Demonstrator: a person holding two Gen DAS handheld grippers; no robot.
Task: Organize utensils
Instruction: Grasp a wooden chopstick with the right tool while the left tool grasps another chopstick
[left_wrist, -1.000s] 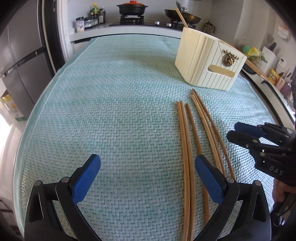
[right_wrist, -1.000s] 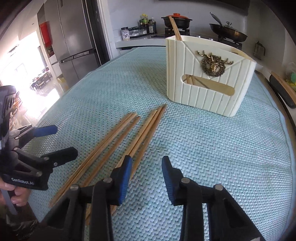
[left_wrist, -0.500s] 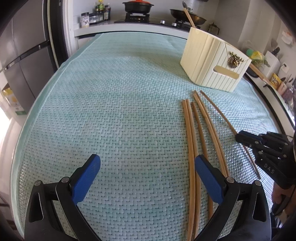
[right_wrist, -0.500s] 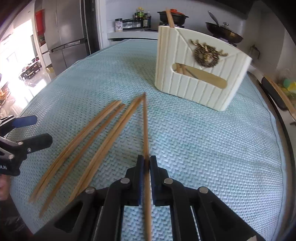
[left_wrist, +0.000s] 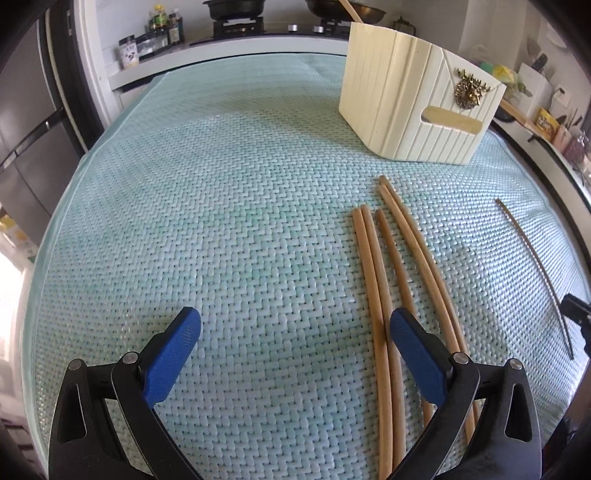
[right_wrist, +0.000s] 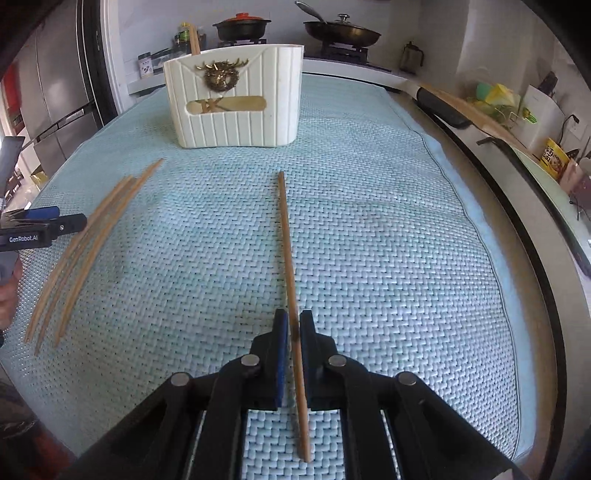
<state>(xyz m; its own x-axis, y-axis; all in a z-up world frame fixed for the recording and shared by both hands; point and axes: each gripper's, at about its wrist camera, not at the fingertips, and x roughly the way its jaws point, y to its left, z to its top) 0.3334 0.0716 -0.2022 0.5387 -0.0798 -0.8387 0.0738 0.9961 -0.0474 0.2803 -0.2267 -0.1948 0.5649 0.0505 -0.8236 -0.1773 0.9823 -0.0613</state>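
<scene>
My right gripper (right_wrist: 293, 325) is shut on one wooden chopstick (right_wrist: 286, 236), held above the mat and pointing at the cream utensil holder (right_wrist: 236, 110). That chopstick also shows at the right of the left wrist view (left_wrist: 535, 266). Several more chopsticks (left_wrist: 391, 266) lie side by side on the teal woven mat (left_wrist: 221, 221); in the right wrist view they lie at the left (right_wrist: 92, 229). My left gripper (left_wrist: 291, 332) is open and empty, low over the mat, its right finger over the chopsticks. The holder (left_wrist: 417, 99) stands at the back right with chopsticks inside.
A stove with a pot (right_wrist: 242, 29) and a pan (right_wrist: 341, 33) lies behind the table. A fridge (right_wrist: 55, 85) stands at the left. A counter with clutter (right_wrist: 498, 99) runs along the right. The mat's right edge (right_wrist: 476, 221) is near.
My right gripper shut on one chopstick from the pile, lifted it and carried it to the right, away from the others. My left gripper stayed open over the mat.
</scene>
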